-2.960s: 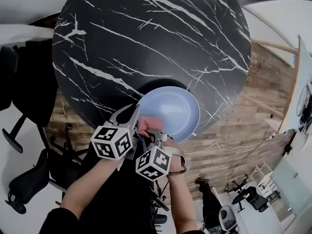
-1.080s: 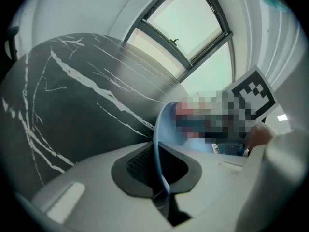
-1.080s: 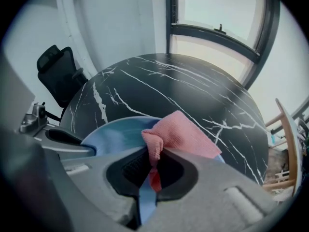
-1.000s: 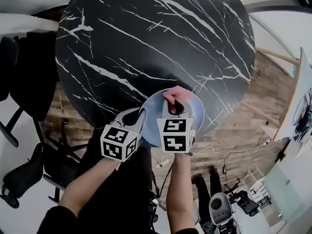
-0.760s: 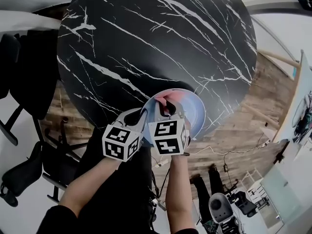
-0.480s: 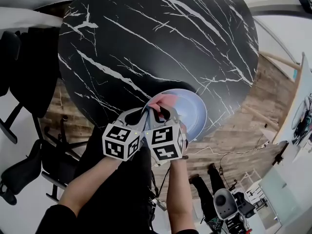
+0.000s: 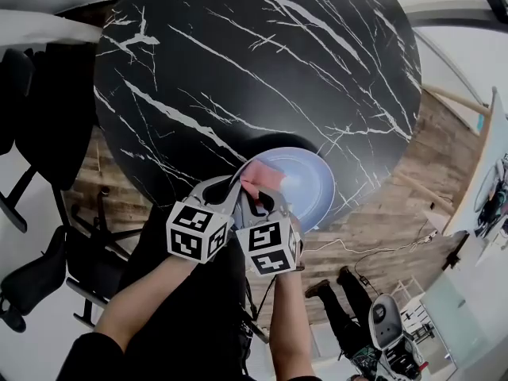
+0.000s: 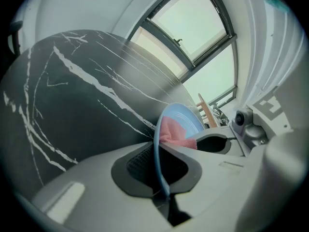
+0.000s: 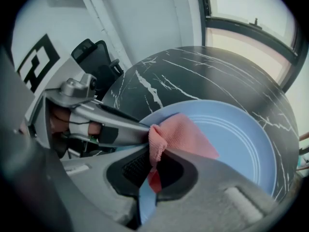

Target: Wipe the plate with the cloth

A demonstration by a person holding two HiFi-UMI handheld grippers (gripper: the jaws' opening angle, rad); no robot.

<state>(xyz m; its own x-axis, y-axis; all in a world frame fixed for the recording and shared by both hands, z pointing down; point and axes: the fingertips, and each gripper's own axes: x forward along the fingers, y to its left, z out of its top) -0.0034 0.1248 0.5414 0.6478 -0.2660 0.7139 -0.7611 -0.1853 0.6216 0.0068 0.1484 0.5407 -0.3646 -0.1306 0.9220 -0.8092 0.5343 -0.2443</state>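
A round black marble table (image 7: 238, 62) with white veins is seen filling the upper middle of the frame. At its lower edge a pale blue plate (image 7: 311, 185) is shown, its left rim met by the left gripper (image 7: 232, 185). A pink cloth (image 7: 255, 175) is laid against the plate's left part, at the tips of the right gripper (image 7: 266, 198). Both marker cubes are seen side by side just below. Black chairs (image 7: 36, 125) are shown at the left, wooden floor (image 7: 421, 157) at the right.
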